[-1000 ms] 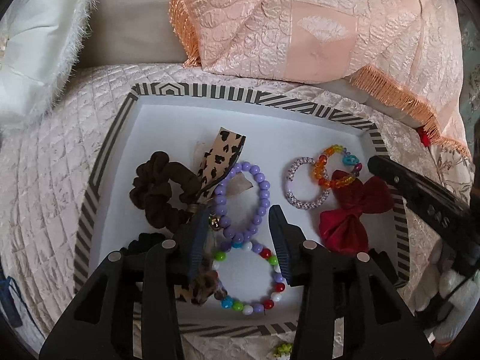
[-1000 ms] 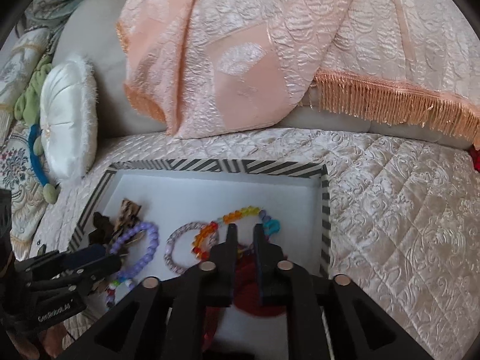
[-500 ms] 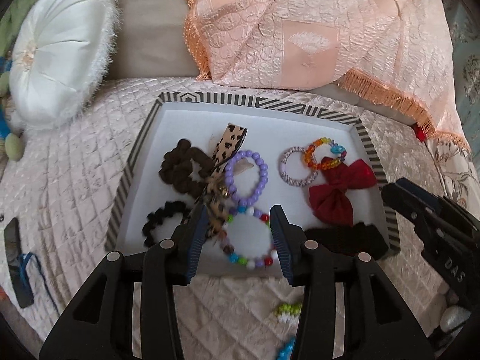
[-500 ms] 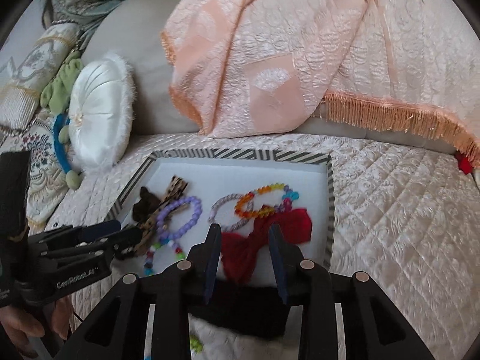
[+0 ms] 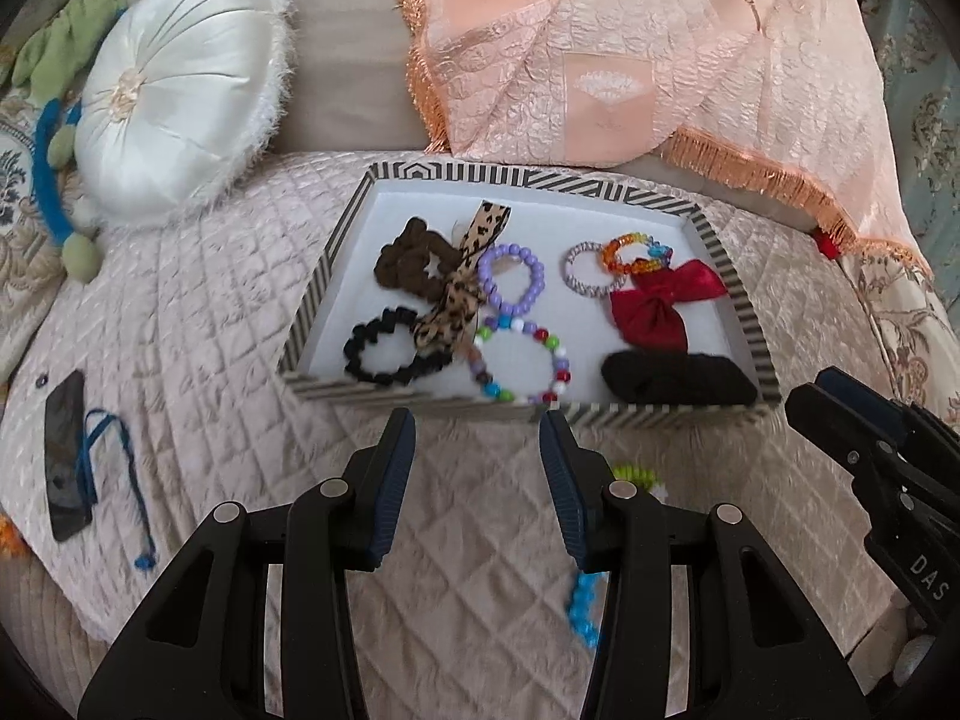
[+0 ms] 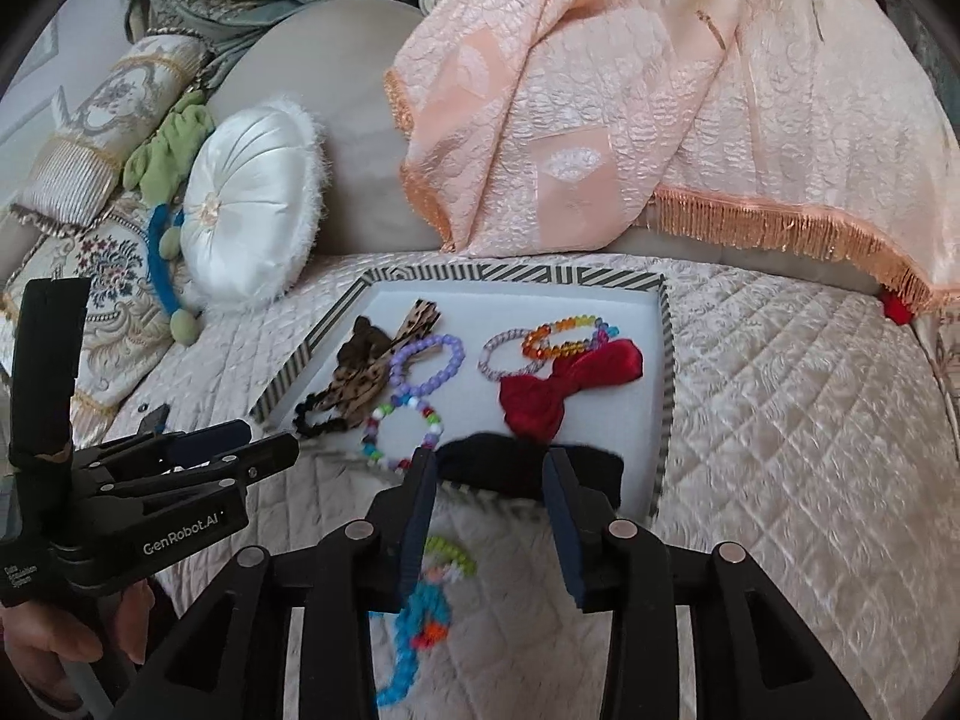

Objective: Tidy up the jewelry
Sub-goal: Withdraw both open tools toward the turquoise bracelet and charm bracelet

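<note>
A striped tray (image 5: 540, 181) (image 6: 336, 310) on the quilted bed holds a brown scrunchie (image 5: 408, 261), leopard ribbon (image 5: 456, 294), purple bead bracelet (image 5: 513, 276), multicolour bead bracelet (image 5: 522, 360), red bow (image 5: 657, 300) (image 6: 564, 387), black scrunchies (image 5: 678, 381) and small bracelets (image 5: 618, 258). A blue and green beaded piece (image 6: 429, 594) (image 5: 585, 606) lies on the quilt before the tray. My left gripper (image 5: 477, 474) is open and empty, in front of the tray. My right gripper (image 6: 489, 501) is open and empty above the beaded piece.
A white round cushion (image 5: 174, 90) and a peach fringed throw (image 5: 600, 60) lie behind the tray. A dark flat item with a blue cord (image 5: 69, 462) lies on the quilt at left. Patterned pillows (image 6: 90, 138) sit far left.
Both grippers pulled back out of the tray toward me. The right gripper opened from nearly shut; the red bow and black scrunchie now lie in the tray.
</note>
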Tool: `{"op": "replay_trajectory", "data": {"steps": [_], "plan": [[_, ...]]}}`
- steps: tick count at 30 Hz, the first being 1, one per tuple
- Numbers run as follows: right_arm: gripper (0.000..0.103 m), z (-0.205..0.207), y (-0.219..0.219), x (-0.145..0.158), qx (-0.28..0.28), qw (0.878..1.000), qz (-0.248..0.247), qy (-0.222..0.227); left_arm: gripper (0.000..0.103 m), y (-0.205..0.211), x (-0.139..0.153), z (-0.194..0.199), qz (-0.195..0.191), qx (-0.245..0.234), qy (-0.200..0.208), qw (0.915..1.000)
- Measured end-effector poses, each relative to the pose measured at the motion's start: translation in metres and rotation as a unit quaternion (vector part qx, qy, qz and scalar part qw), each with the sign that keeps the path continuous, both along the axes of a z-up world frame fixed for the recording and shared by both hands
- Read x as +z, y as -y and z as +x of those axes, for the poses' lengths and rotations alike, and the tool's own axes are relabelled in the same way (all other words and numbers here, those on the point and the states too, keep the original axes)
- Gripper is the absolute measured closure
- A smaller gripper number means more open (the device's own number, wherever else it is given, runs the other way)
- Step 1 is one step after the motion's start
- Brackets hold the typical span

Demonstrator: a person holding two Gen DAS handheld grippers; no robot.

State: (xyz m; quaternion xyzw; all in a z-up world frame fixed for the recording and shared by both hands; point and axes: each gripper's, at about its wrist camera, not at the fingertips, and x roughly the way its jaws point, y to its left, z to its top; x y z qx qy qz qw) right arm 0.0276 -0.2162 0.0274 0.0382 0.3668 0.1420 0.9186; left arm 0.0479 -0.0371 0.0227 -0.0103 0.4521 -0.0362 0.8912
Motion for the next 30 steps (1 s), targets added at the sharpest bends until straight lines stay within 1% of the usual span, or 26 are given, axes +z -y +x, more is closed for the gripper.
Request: {"op": "replay_trajectory", "data": {"steps": [7,13,17,22,25,30], "plan": [[0.067,-0.031,0.000,-0.004,0.001,1.000,-0.001,-0.006,0.060,-0.011,0.002,-0.026,-0.003,0.004,0.002,1.0000],[0.067,-0.048,0.002,-0.020,0.001,1.000,-0.008,-0.023,0.059,-0.022,0.000,-0.043,-0.015,0.007,-0.005,0.9998],[0.067,-0.049,0.005,-0.038,-0.003,0.999,-0.012,-0.044,0.054,-0.023,-0.011,-0.050,-0.037,-0.005,-0.025,0.9990],[0.067,-0.047,0.010,-0.053,-0.009,0.998,-0.011,-0.064,0.049,-0.008,-0.033,-0.054,-0.065,-0.043,-0.067,0.9947],[0.067,-0.046,0.012,-0.055,-0.009,0.998,-0.008,-0.068,0.049,0.005,-0.046,-0.052,-0.065,-0.057,-0.086,0.9925],[0.067,-0.042,0.012,-0.057,-0.004,0.998,-0.007,-0.069,0.049,0.026,-0.062,-0.048,-0.054,-0.071,-0.101,0.9909]]}}
